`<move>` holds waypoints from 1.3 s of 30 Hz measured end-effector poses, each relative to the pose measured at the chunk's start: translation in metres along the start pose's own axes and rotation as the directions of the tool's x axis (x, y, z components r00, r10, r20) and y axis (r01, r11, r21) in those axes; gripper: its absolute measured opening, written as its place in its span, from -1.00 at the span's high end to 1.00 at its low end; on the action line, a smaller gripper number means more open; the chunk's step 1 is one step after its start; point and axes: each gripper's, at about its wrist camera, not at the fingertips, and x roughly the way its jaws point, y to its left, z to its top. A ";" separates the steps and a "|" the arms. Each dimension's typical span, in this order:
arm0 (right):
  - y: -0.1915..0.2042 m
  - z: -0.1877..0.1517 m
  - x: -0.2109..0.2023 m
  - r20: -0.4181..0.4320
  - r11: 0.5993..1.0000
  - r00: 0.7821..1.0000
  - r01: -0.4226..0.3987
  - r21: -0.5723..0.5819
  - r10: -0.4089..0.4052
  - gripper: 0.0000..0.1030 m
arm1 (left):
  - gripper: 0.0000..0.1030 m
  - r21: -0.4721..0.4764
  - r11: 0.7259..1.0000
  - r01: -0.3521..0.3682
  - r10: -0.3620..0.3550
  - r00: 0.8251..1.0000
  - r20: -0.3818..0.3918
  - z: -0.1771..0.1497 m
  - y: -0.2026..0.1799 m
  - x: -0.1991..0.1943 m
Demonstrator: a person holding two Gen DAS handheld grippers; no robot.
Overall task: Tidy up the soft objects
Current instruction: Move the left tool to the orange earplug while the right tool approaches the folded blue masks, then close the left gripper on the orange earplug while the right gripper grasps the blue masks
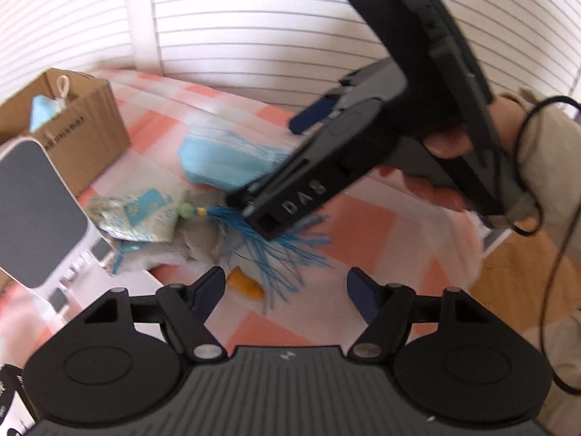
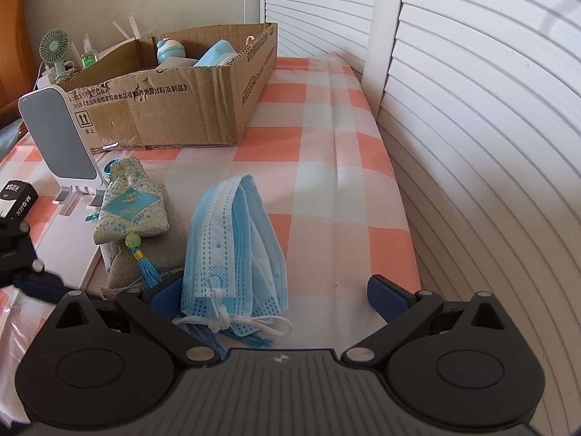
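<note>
A folded blue face mask (image 2: 232, 254) lies on the checked cloth between my right gripper's open fingers (image 2: 279, 296), its white ear loops nearest the camera. It also shows in the left wrist view (image 1: 225, 161). Left of it, a brocade sachet (image 2: 130, 207) with a blue tassel (image 2: 149, 269) lies on a grey pouch (image 2: 152, 254). The cardboard box (image 2: 174, 105) behind holds another mask and a blue toy. My left gripper (image 1: 285, 287) is open and empty above the tassel strands (image 1: 287, 250). The right gripper body (image 1: 326, 178) hangs over the mask.
A phone stand (image 2: 61, 141) and a black packet (image 2: 16, 196) sit at the left. A small orange piece (image 1: 245, 283) lies near my left fingers. White louvred doors (image 2: 472, 109) border the table's right and far edges. A small fan (image 2: 54, 47) stands behind the box.
</note>
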 end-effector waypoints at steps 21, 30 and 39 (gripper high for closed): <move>0.002 -0.003 -0.002 0.015 1.000 1.000 0.016 0.013 -0.016 -1.00 | 0.41 -0.076 0.993 -0.090 0.091 0.996 0.022 -0.004 0.008 -0.006; 0.004 -0.004 -0.003 0.023 1.000 1.000 0.018 0.004 -0.018 -1.00 | 0.62 -0.138 0.986 -0.091 0.099 0.994 0.055 -0.010 0.003 -0.011; 0.007 -0.004 -0.008 0.043 0.999 0.999 0.012 -0.032 -0.010 -0.97 | 0.62 -0.257 0.953 -0.163 0.187 0.980 0.074 -0.039 0.010 -0.048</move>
